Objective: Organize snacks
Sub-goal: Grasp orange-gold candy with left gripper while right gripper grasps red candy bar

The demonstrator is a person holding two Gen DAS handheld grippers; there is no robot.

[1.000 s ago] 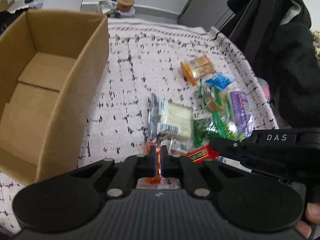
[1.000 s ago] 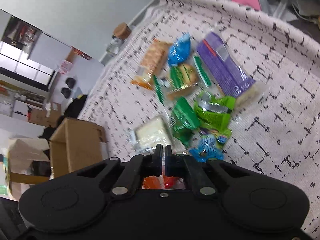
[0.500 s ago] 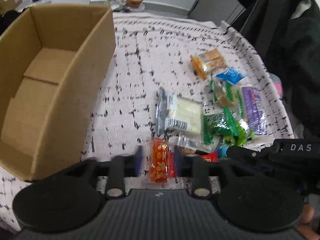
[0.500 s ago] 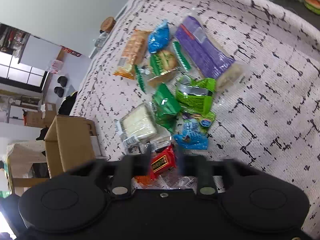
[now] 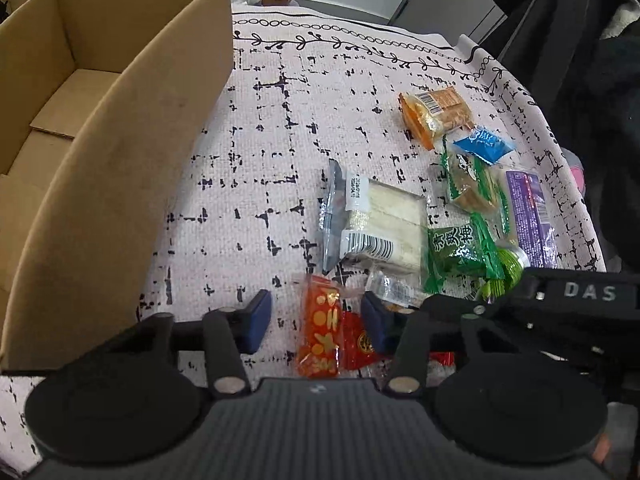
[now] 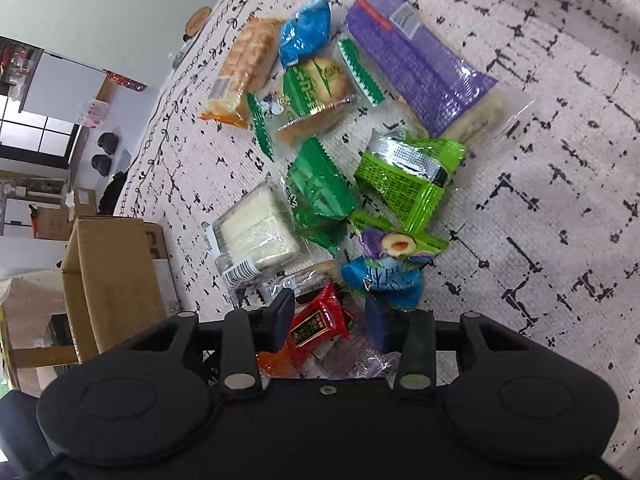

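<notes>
Both claws parted since earlier, left claw (image 5: 316, 322) closing around orange packet (image 5: 320, 326), box interior (image 5: 60, 116) left-view only

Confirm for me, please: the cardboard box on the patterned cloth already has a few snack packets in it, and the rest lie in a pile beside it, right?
Not quite. The left wrist view shows the cardboard box holding no packets; only its bare bottom flaps show. The rest stands: the snack packets lie in a pile beside it on the patterned cloth.

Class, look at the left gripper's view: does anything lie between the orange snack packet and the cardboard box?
Nothing visible does. Only bare patterned tablecloth lies between the orange snack packet and the cardboard box. The other snacks lie on the packet's far side, away from the box.
</notes>
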